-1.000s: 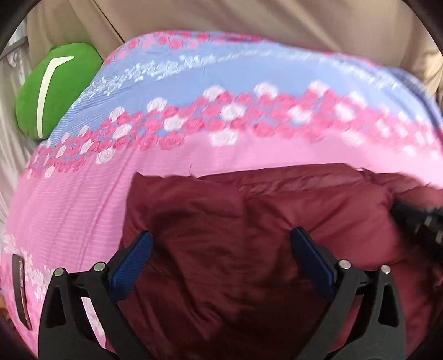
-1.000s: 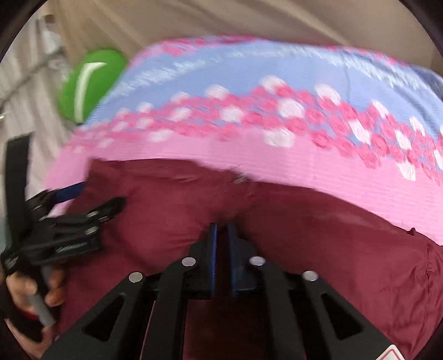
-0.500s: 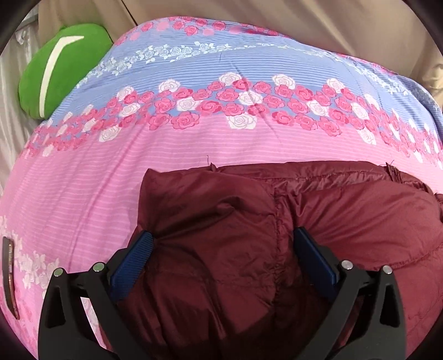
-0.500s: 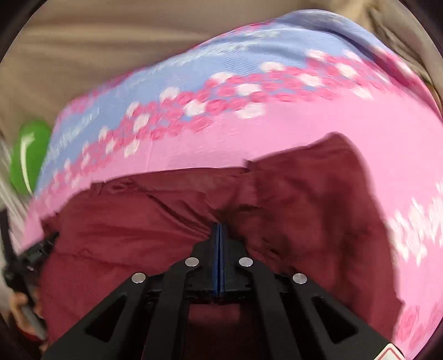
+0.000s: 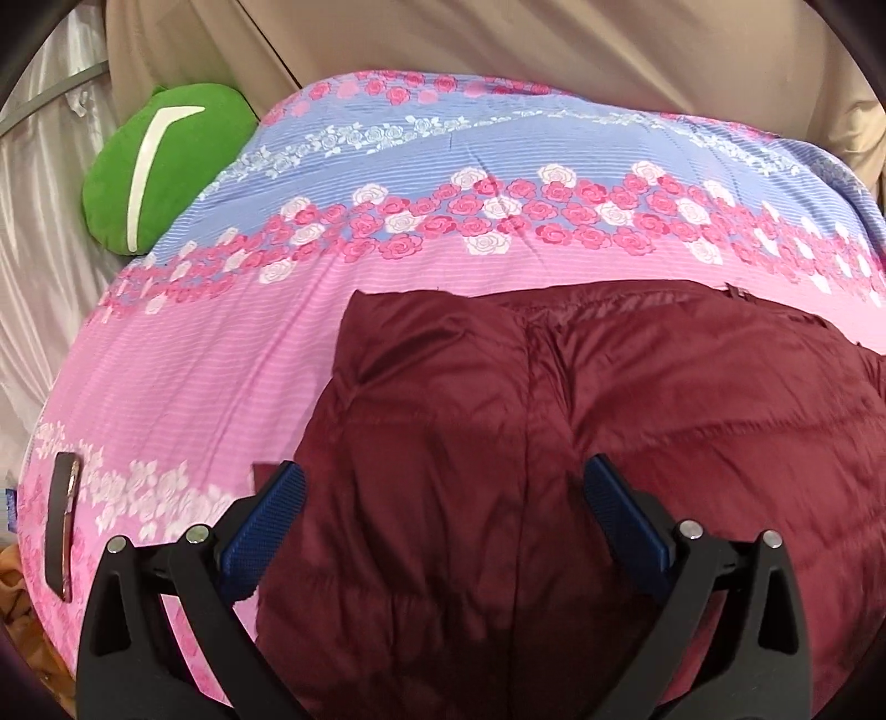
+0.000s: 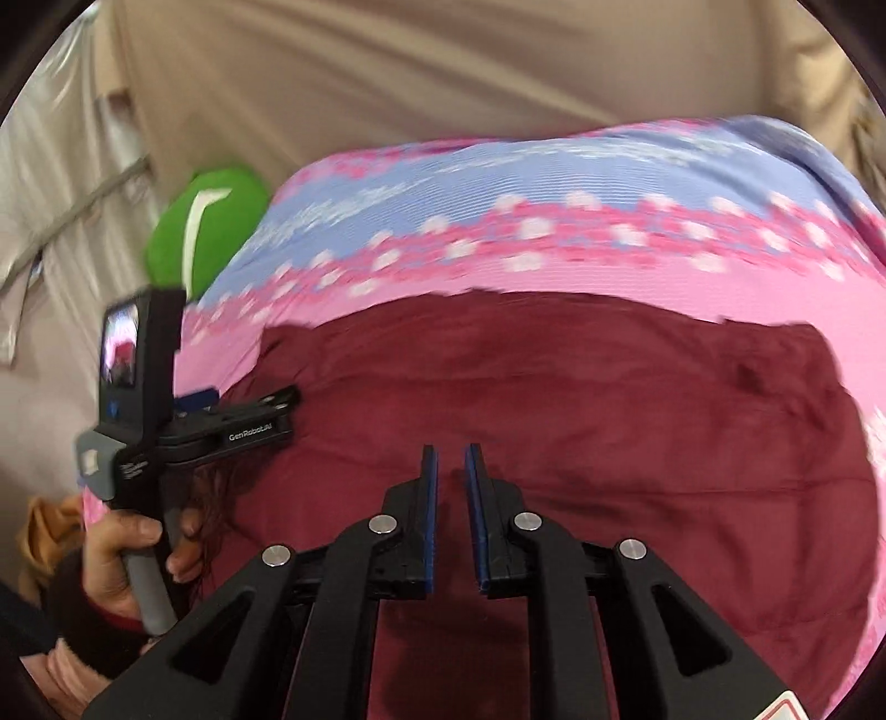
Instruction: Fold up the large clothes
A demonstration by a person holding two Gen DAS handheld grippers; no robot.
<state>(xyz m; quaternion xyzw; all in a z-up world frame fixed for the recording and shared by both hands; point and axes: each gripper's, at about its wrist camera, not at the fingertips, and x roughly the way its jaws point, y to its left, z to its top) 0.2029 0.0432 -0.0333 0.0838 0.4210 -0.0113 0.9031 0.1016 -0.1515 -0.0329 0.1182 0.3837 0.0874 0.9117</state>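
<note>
A dark maroon puffy jacket [image 5: 554,443] lies spread on a pink and blue floral bedspread [image 5: 221,360]. My left gripper [image 5: 443,487] hovers over the jacket's left part, wide open with nothing between its blue pads. In the right wrist view the jacket [image 6: 609,415] fills the middle. My right gripper [image 6: 451,451] hangs just above it with its jaws opening, a narrow gap between the pads and no cloth in it. The left gripper [image 6: 249,399] shows at the jacket's left edge, held by a person's hand [image 6: 127,548].
A green cushion [image 5: 160,166] lies at the bed's far left corner, also seen as the green cushion [image 6: 205,232]. A phone [image 5: 61,531] rests near the bed's left edge. Beige curtain [image 5: 554,33] hangs behind the bed. Bare bedspread [image 6: 554,183] stretches beyond the jacket.
My right gripper was shut on a fold of the jacket; it has let go, parted its jaws and drawn back. The jacket lies flatter. My left gripper stays open and has pulled back a little.
</note>
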